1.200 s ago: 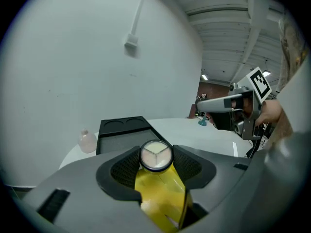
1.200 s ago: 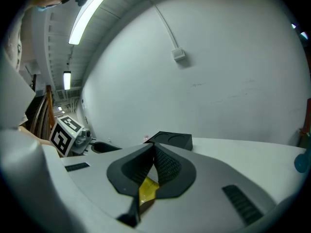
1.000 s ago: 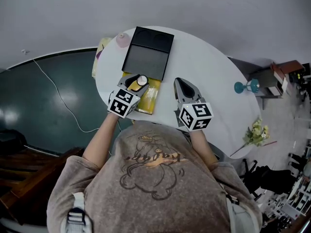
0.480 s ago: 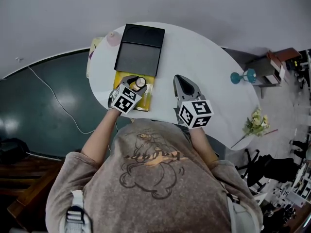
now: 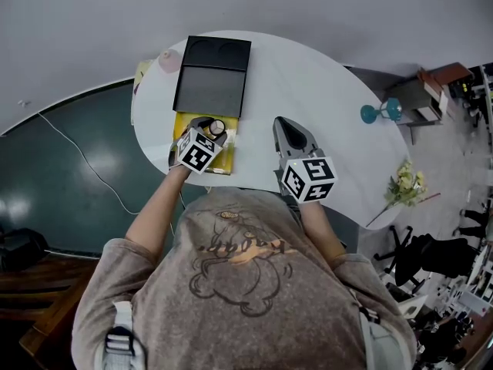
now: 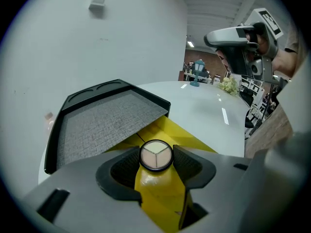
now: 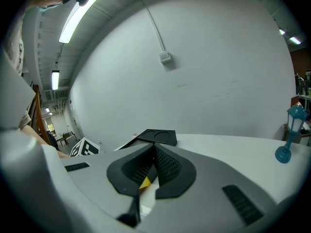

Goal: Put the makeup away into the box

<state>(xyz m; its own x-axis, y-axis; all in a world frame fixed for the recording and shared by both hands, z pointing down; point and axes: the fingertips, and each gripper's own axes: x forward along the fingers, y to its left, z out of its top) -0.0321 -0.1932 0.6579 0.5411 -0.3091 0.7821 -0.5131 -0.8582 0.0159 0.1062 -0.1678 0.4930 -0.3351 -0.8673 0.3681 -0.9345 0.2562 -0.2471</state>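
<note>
A small round compact (image 5: 216,127) with three pale shades sits upright between the jaws of my left gripper (image 5: 211,129), which is shut on it. In the left gripper view the compact (image 6: 155,155) hangs just over a flat yellow package (image 6: 181,132). Right behind that lies the black box (image 6: 104,118) with a grey textured surface. From above, the black box (image 5: 212,75) shows two round hollows at its far end. My right gripper (image 5: 283,124) hovers over bare table to the right, its jaws shut with nothing between them (image 7: 154,154).
The white oval table (image 5: 316,91) carries a pink item (image 5: 170,60) at its far left edge beside the box. A teal lamp (image 5: 377,112) and a bunch of flowers (image 5: 406,187) stand off to the right. The table's near edge runs just below both grippers.
My left gripper has sunk with the compact toward the yellow package and tipped further down. The right gripper has stayed almost where it was.
</note>
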